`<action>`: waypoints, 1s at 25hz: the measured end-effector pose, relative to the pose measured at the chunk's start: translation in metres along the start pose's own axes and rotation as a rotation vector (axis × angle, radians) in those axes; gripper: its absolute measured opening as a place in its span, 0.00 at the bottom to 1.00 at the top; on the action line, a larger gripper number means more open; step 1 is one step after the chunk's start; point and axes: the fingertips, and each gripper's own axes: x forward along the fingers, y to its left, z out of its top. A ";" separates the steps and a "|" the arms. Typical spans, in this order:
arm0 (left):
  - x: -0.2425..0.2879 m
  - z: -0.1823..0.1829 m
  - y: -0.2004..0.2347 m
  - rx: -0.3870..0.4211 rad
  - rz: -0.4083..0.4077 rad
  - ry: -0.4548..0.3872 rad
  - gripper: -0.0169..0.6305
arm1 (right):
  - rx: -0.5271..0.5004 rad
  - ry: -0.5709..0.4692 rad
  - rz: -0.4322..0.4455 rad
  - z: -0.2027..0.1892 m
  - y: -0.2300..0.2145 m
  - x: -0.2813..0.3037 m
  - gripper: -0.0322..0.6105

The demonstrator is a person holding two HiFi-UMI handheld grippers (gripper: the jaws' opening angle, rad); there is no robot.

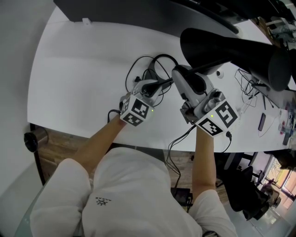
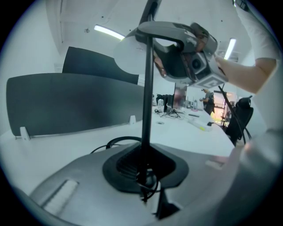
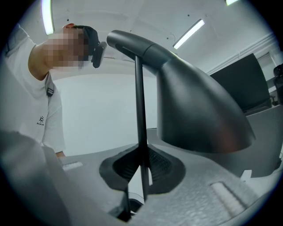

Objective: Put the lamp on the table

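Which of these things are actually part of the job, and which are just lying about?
In the job: lamp; left gripper and right gripper, both shut on its pole; white table.
Lying about: loose cables at right; dark partition; office chair.

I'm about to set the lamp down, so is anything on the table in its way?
Possibly: black cables lie looped on the table by the lamp pole. Nothing else visible there.

Lamp (image 1: 233,48) over table (image 1: 78,78), stem in left gripper (image 1: 155,86) and, right of it, right gripper (image 1: 181,76); cable (image 1: 138,65) on table behind them.
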 end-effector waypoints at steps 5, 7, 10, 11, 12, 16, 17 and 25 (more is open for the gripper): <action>0.000 -0.003 0.003 -0.005 0.001 0.008 0.10 | 0.005 0.005 0.013 -0.003 0.002 0.005 0.11; 0.001 -0.006 0.008 -0.010 0.003 0.012 0.10 | 0.005 0.011 0.021 -0.005 0.002 0.010 0.11; -0.001 -0.005 0.004 -0.011 0.005 0.016 0.10 | 0.007 0.008 0.025 -0.004 0.006 0.006 0.11; -0.001 -0.004 0.002 -0.009 0.005 0.016 0.09 | 0.007 0.006 0.025 -0.004 0.007 0.005 0.11; -0.001 -0.004 0.002 -0.008 0.006 0.015 0.09 | 0.007 0.006 0.025 -0.003 0.007 0.005 0.11; 0.000 -0.007 0.005 -0.005 0.008 0.024 0.10 | 0.002 0.011 0.033 -0.006 0.010 0.007 0.11; 0.000 -0.008 0.006 -0.006 0.009 0.027 0.10 | 0.000 0.015 0.035 -0.007 0.011 0.008 0.11; 0.001 -0.015 0.008 -0.012 0.007 0.044 0.10 | 0.008 0.024 0.045 -0.015 0.016 0.014 0.12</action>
